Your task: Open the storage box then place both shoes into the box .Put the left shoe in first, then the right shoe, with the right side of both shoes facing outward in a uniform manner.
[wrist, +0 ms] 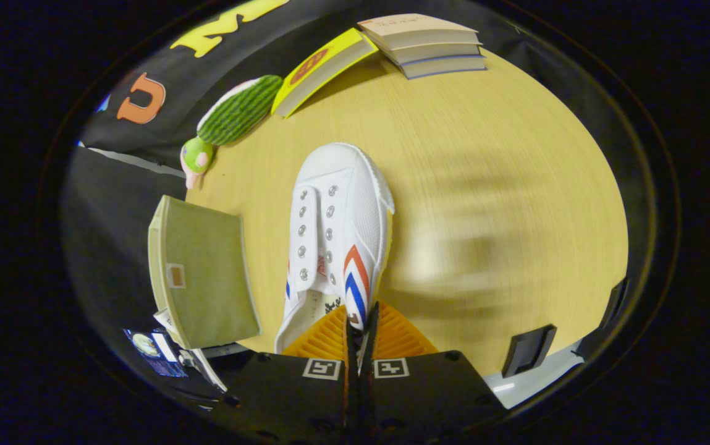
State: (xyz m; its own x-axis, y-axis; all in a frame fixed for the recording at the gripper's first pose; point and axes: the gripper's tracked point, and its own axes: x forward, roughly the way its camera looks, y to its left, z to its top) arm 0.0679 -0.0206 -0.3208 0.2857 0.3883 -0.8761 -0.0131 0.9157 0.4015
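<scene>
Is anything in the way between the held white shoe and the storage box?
Nothing visible: the gripper is shut on the white canvas shoe's side wall, and the olive-green storage box sits just beside it across bare wooden table.

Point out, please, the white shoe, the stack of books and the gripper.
white shoe (337, 204): gripper view, on the laced upper, ahead of the fingers.
stack of books (432, 46): gripper view, on the page edges, beyond the shoe.
gripper (361, 324): gripper view, midway between fingertips, pinched on the shoe's side wall.
</scene>
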